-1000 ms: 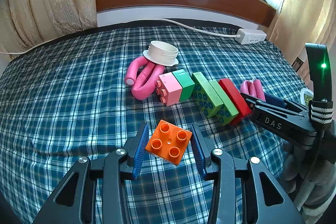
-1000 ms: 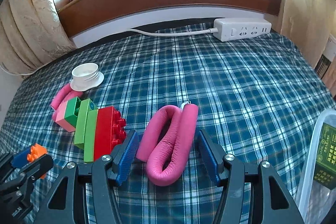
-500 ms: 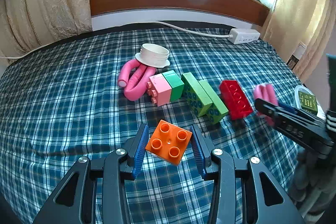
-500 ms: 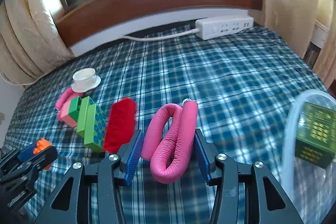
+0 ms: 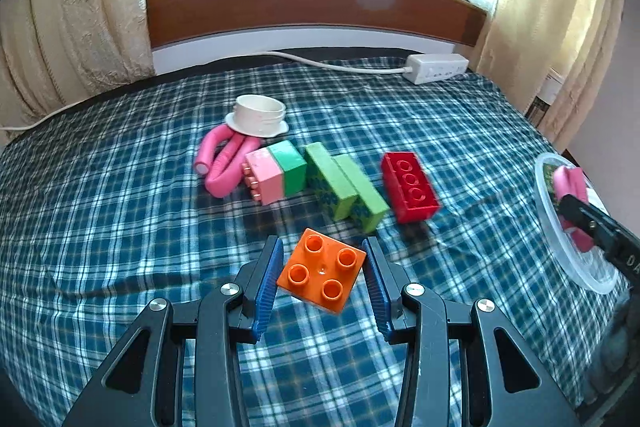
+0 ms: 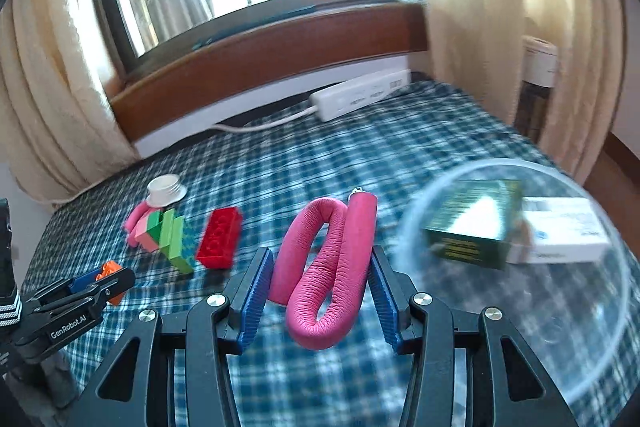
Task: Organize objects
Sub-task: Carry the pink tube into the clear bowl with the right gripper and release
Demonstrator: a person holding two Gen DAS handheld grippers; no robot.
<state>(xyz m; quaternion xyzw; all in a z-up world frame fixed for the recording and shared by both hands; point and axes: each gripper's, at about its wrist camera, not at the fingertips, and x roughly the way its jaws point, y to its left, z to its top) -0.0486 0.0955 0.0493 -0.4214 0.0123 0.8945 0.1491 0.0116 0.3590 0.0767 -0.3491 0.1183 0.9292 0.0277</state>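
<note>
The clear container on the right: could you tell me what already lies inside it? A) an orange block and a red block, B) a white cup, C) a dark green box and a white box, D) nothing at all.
C: in the right wrist view the clear container holds a dark green box with a white box beside it.

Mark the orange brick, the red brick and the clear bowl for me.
orange brick (image 5: pixel 322 275): left wrist view, centre of its studded top face.
red brick (image 5: pixel 409 185): left wrist view, studded upper face.
clear bowl (image 6: pixel 520 311): right wrist view, bare transparent bottom below the boxes.
</note>
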